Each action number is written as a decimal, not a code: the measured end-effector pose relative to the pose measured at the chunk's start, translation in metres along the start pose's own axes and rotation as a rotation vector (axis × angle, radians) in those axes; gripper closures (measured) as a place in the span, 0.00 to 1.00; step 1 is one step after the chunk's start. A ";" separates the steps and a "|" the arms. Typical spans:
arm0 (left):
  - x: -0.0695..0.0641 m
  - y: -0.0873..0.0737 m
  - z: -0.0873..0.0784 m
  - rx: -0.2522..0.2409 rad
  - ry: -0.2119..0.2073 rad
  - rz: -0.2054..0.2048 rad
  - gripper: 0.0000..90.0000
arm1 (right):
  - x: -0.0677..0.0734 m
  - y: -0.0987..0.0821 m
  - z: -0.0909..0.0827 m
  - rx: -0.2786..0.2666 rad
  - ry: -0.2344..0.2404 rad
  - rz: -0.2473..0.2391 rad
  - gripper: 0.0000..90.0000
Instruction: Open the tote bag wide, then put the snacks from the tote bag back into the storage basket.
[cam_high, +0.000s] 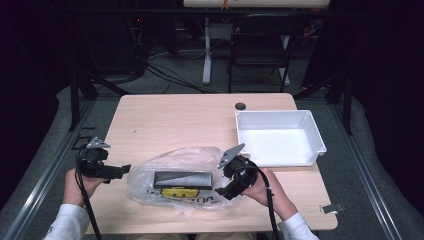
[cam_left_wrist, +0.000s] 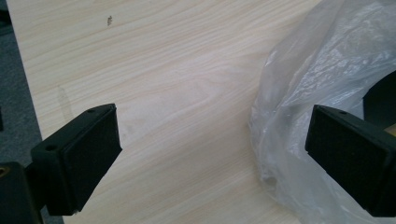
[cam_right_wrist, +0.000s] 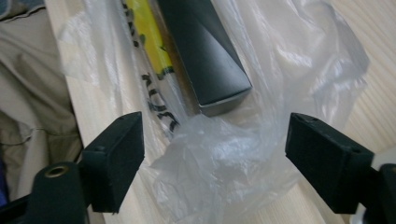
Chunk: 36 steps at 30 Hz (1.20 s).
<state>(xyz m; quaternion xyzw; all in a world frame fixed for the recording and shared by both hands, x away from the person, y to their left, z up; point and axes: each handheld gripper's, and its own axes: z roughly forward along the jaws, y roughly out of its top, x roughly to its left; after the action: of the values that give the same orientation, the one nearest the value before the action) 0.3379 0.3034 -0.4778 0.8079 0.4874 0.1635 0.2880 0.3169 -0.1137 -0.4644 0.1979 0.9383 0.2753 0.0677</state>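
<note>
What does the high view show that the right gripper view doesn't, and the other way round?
High view alone: the white bin at the table's far right, a dark chair beyond the table, both hands, and the left gripper beside the bag's left end.

Right gripper view alone: the right gripper seen from close, jaws wide apart with crumpled bag plastic between them, the pads not pressing on it.

Both: the clear plastic bag on the wooden table, with the black box and a yellow item inside.

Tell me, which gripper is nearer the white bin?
Right. The right gripper sits just in front of the bin's near-left corner; the left gripper is beyond the bag.
</note>
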 end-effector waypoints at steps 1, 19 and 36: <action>0.000 0.000 0.001 -0.004 0.008 0.002 0.03 | 0.000 0.004 0.001 -0.004 0.008 -0.013 0.19; 0.013 -0.008 0.014 0.037 0.000 -0.031 0.01 | 0.001 0.040 0.022 0.121 0.051 -0.125 0.15; 0.008 -0.009 0.020 0.061 -0.007 -0.017 0.01 | 0.003 0.053 0.044 0.193 0.077 -0.210 0.23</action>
<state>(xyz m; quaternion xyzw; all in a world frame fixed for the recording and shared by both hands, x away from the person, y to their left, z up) 0.3466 0.3069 -0.4992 0.8127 0.4980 0.1431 0.2666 0.3418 -0.0503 -0.4723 0.0937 0.9778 0.1827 0.0407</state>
